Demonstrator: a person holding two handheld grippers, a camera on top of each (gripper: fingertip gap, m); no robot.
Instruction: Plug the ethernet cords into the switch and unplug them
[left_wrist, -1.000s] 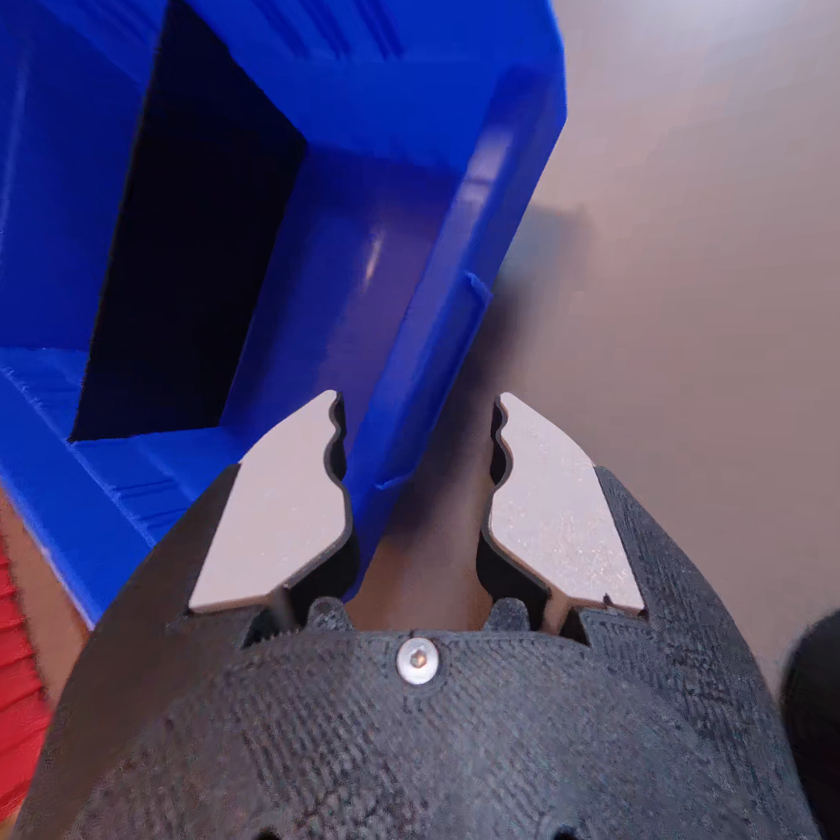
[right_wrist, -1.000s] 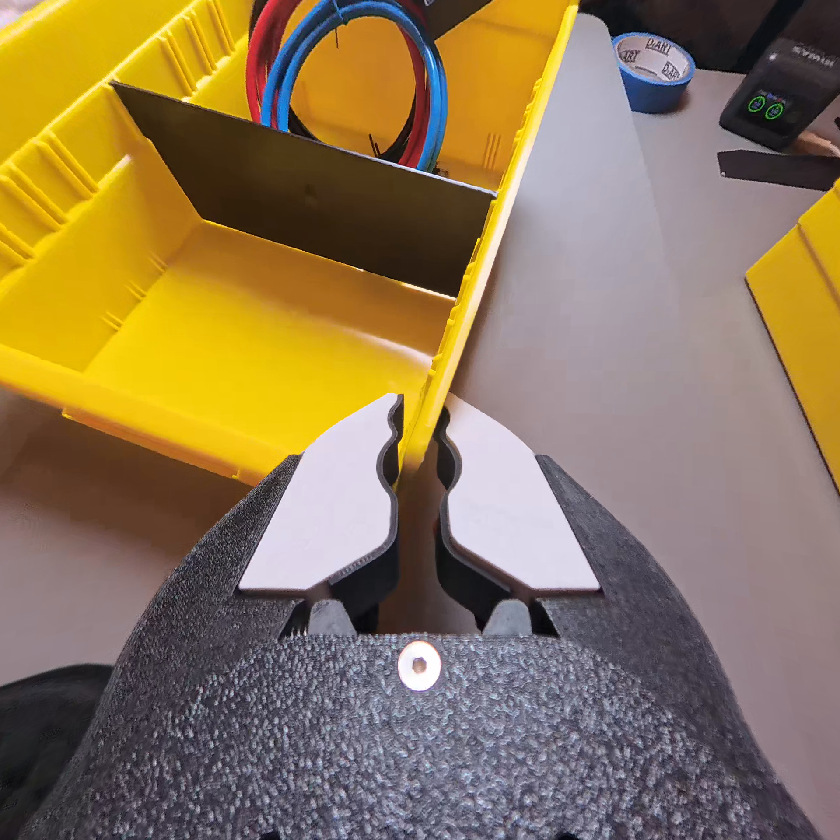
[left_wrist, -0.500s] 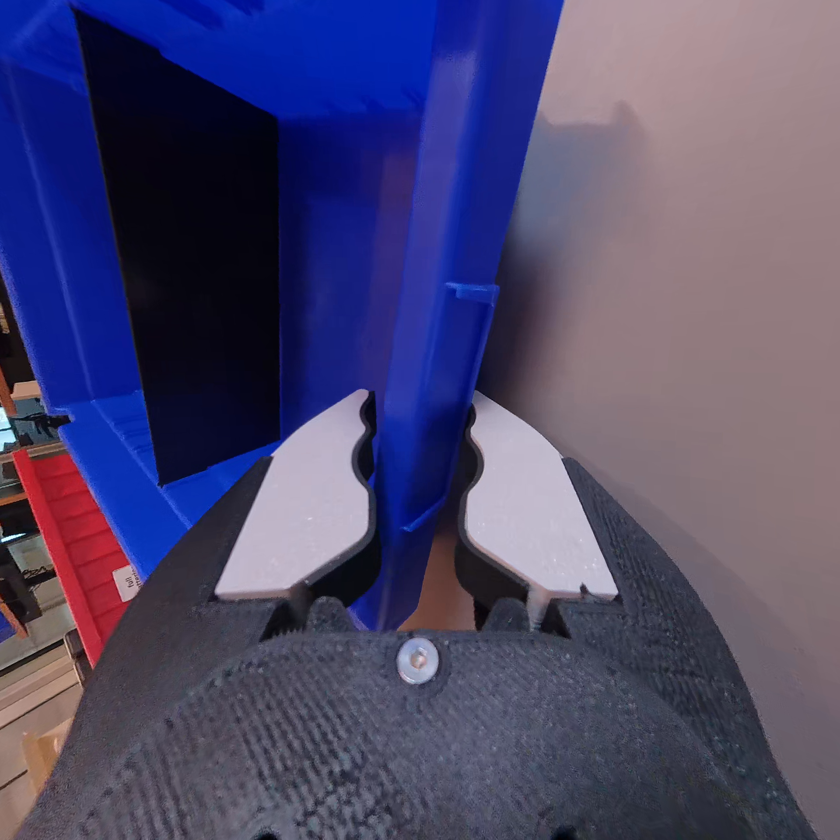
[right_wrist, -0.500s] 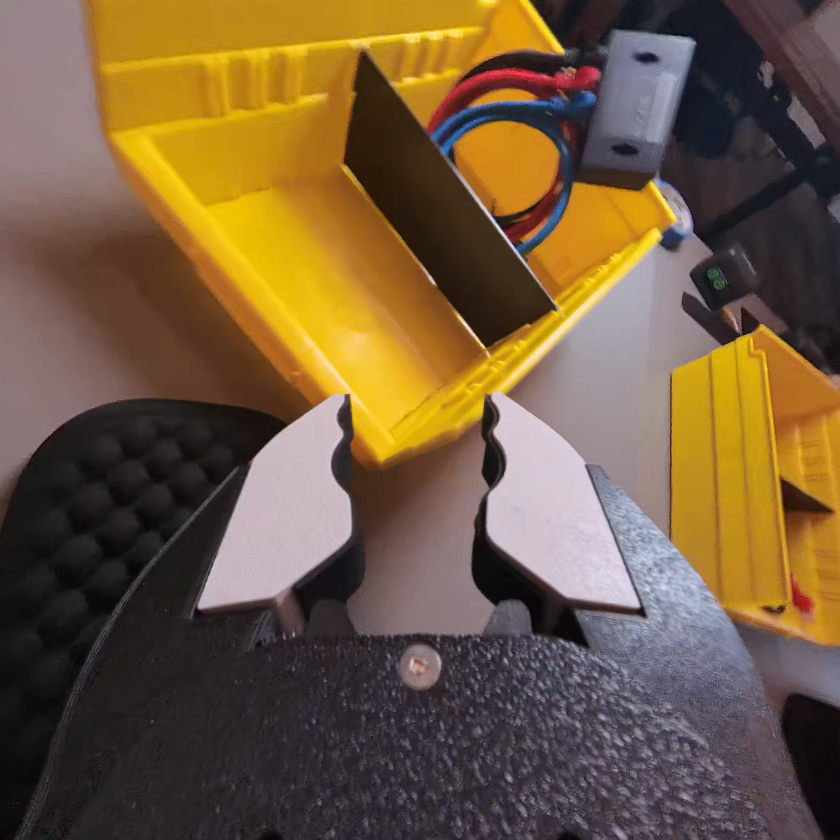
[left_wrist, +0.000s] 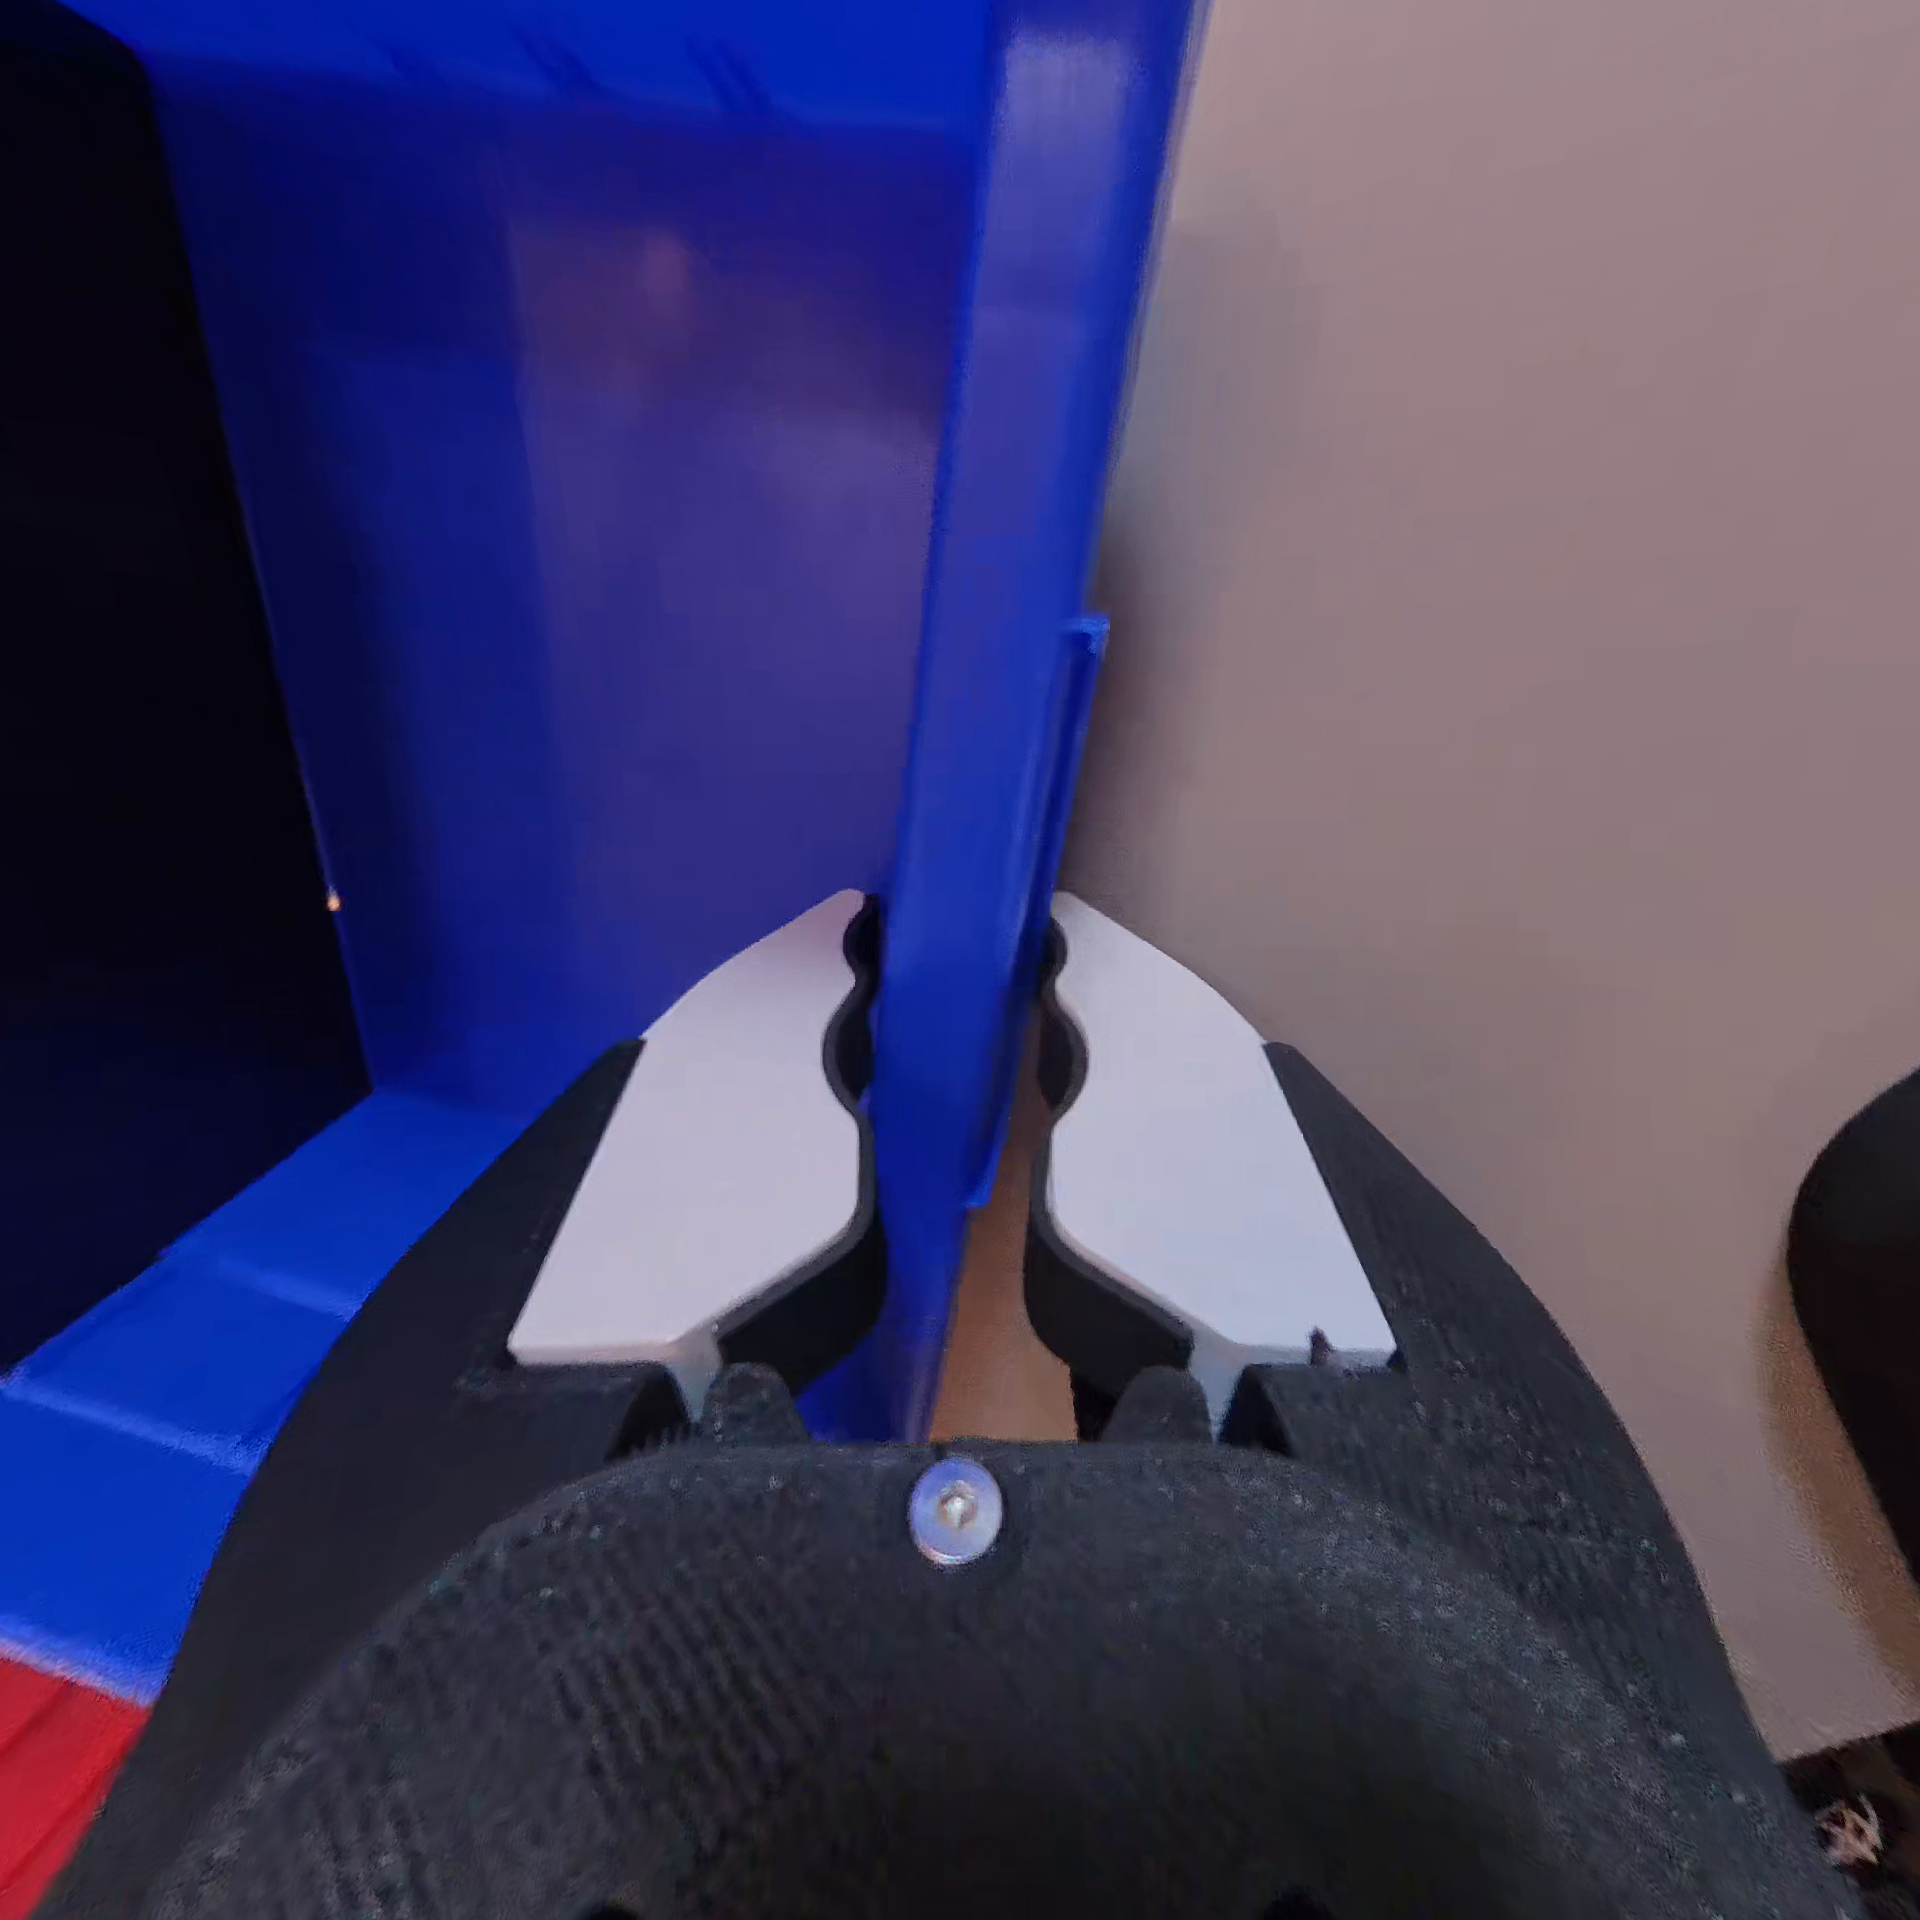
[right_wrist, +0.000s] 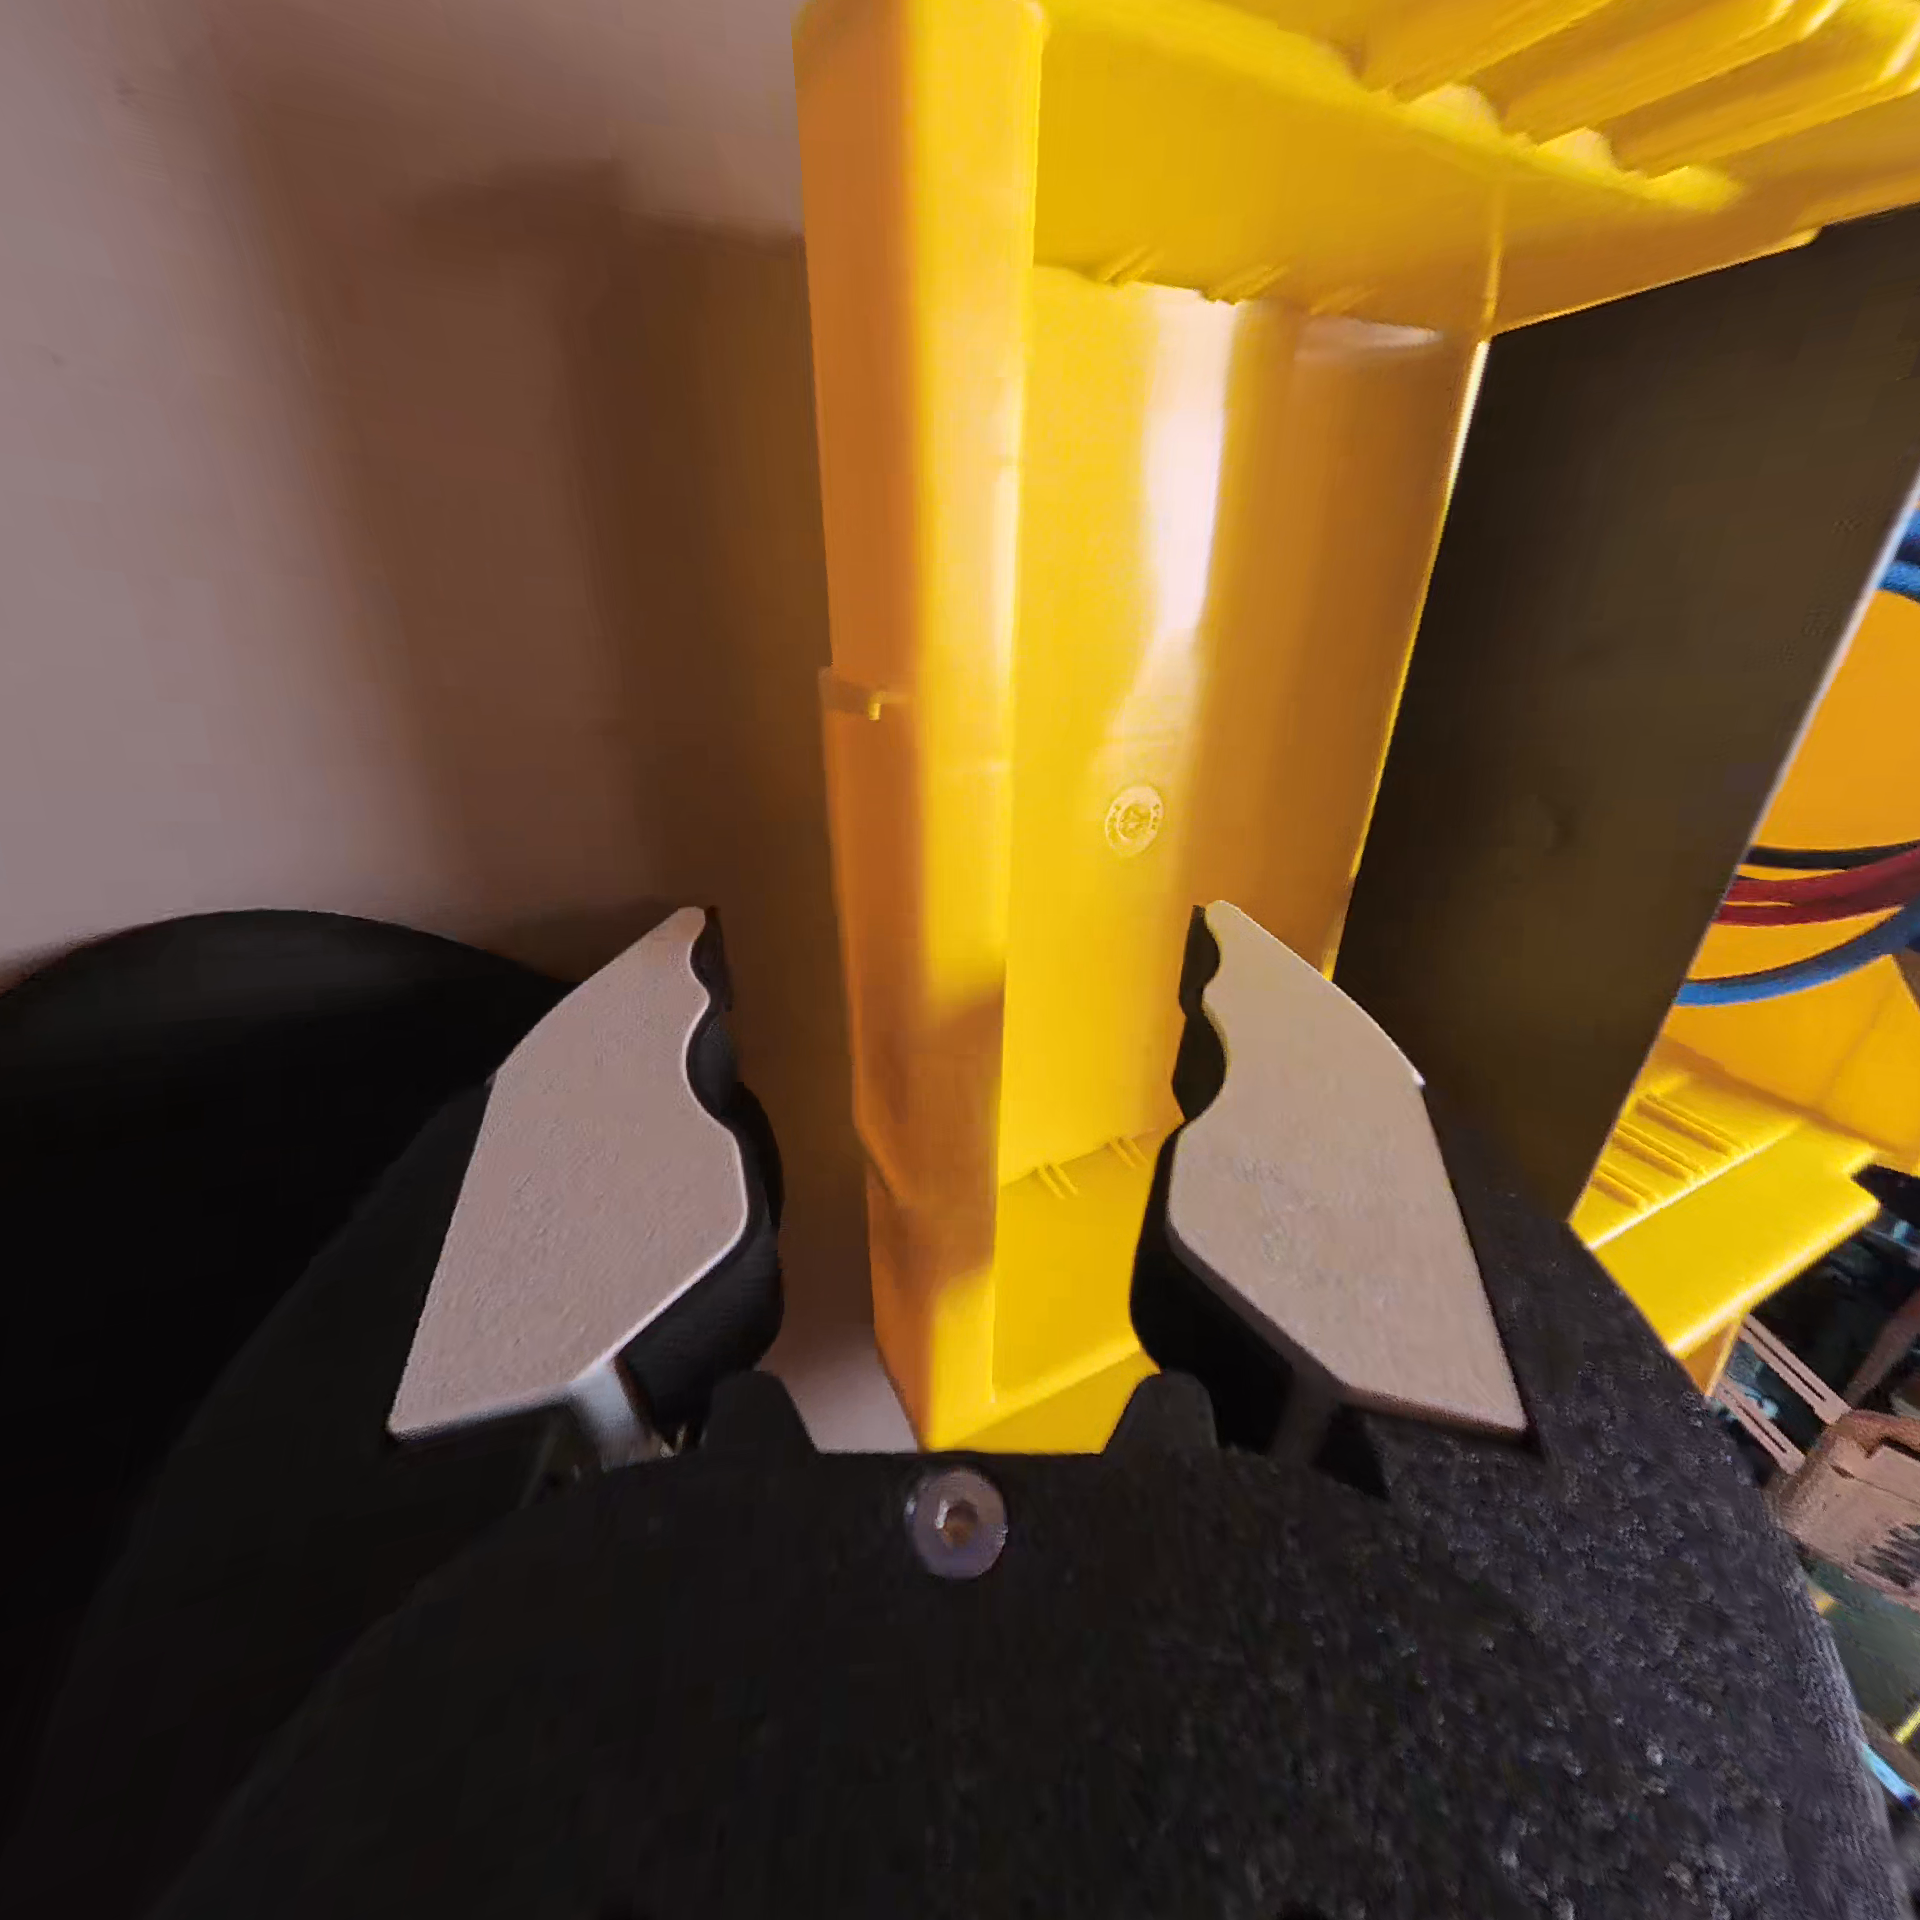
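Note:
In the left wrist view my left gripper (left_wrist: 956, 935) is shut on the upright side wall of a blue bin (left_wrist: 997, 520), one finger inside the bin and one outside. In the right wrist view my right gripper (right_wrist: 953, 920) is open and straddles a wall of a yellow bin (right_wrist: 925, 623), with gaps on both sides. Red and blue ethernet cords (right_wrist: 1818, 914) lie in the yellow bin's far compartment, behind a black divider (right_wrist: 1558, 727). The switch is not in view.
The beige table (left_wrist: 1507, 623) lies right of the blue bin and left of the yellow one. A black divider (left_wrist: 104, 623) stands in the blue bin. A red bin (left_wrist: 42, 1766) is at the lower left. A black padded object (right_wrist: 156, 1195) sits beside my right gripper. The left gripper's tips are roughly 55 cm from the right gripper's.
My left gripper went from open beside the blue bin's wall to shut on it. My right gripper let go of the yellow bin's wall, swung round the corner, and now straddles another wall, open.

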